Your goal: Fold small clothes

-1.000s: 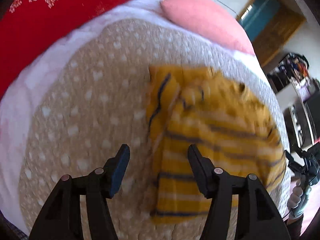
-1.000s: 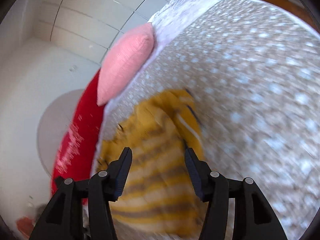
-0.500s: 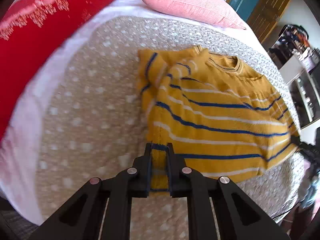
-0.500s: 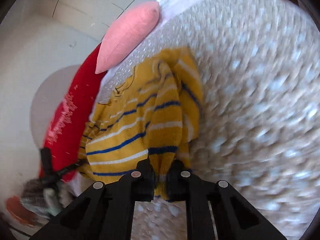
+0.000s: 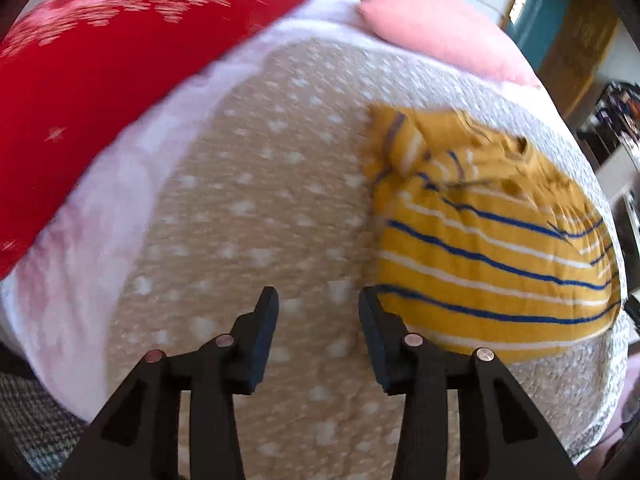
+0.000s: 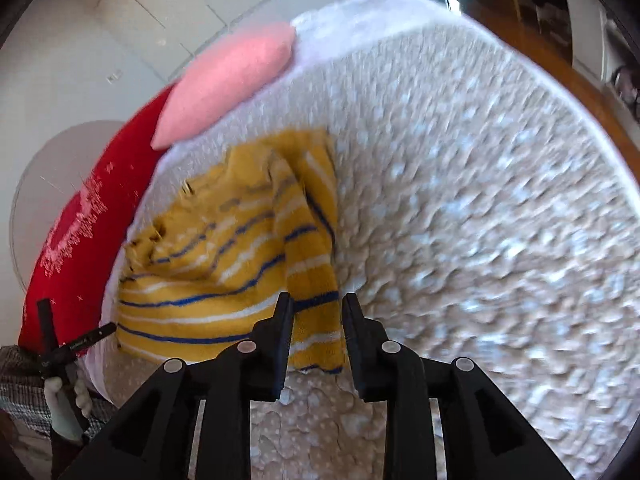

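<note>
A: Currently, where does the sweater (image 5: 492,248) sit?

B: Flat on the beige dotted blanket (image 5: 256,216), on the side toward the pink pillow (image 5: 444,28). Yellow knit, blue and white stripes. Both sleeves are folded in over the body; the collar end points toward that pillow.

A: Left gripper (image 5: 319,306)?

B: Jaws apart, nothing between them. It hovers over bare blanket just beside the sweater's hem edge; its right finger overlaps the hem corner in the left wrist view, contact not determinable.

A: Right gripper (image 6: 314,312)?

B: Jaws parted, narrower gap than the left. The folded sleeve's cuff end (image 6: 316,320) lies in the gap between the fingers. From the right wrist view I cannot tell whether the pads touch the cloth; the fabric looks slack, not pinched.

A: Other items, relative to the sweater?

B: Red pillow (image 5: 100,60) beyond the blanket's far edge, next to the pink one, well apart from the garment. White sheet (image 5: 132,152) shows between blanket and pillows. Both views carry motion blur, so fine fold detail near the collar is unreadable.
</note>
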`<control>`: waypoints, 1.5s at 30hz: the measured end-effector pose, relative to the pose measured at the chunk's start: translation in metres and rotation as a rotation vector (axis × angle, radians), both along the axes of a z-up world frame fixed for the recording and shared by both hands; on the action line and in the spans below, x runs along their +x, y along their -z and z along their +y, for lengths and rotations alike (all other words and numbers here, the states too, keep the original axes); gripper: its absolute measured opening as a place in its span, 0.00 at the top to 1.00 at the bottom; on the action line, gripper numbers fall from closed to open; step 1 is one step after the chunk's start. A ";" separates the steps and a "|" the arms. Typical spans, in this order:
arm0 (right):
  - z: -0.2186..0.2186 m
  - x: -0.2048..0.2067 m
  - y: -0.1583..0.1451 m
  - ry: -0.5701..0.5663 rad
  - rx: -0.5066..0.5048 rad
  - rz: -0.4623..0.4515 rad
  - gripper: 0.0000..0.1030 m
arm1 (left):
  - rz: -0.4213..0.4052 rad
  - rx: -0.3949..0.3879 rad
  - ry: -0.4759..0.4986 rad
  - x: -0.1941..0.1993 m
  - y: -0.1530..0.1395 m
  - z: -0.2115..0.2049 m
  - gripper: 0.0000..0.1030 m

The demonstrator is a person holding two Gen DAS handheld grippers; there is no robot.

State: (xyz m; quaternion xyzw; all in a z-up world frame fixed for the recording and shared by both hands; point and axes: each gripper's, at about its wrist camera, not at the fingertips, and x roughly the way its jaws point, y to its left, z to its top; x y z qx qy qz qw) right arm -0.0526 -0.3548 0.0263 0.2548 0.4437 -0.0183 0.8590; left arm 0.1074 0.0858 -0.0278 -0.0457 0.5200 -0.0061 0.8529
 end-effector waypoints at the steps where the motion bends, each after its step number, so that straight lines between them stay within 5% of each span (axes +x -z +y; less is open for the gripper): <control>1: 0.000 -0.005 -0.011 0.004 -0.011 -0.023 0.72 | -0.019 -0.015 0.002 -0.008 -0.002 0.005 0.60; 7: 0.055 0.013 -0.044 -0.117 0.056 -0.098 0.63 | -0.058 -0.153 0.088 -0.039 0.010 -0.009 0.58; 15: 0.176 0.100 -0.014 -0.296 0.115 -0.020 0.63 | -0.094 -0.310 -0.002 -0.037 0.048 -0.011 0.58; 18: 0.208 0.135 0.000 -0.313 0.086 0.007 0.63 | -0.144 -0.314 -0.002 -0.039 0.054 -0.012 0.56; 26: 0.298 0.230 0.043 -0.439 -0.201 0.118 0.65 | -0.284 -0.212 0.045 -0.057 0.058 -0.029 0.50; 36: 0.368 0.279 0.066 -0.534 -0.357 0.143 0.63 | -0.323 -0.269 0.039 -0.070 0.059 -0.023 0.50; 40: 0.366 0.280 0.062 -0.523 -0.353 0.155 0.62 | -0.324 -0.270 0.040 -0.071 0.059 -0.022 0.50; 45: 0.338 0.251 0.024 -0.448 -0.251 0.064 0.62 | -0.326 -0.255 0.038 -0.072 0.060 -0.025 0.50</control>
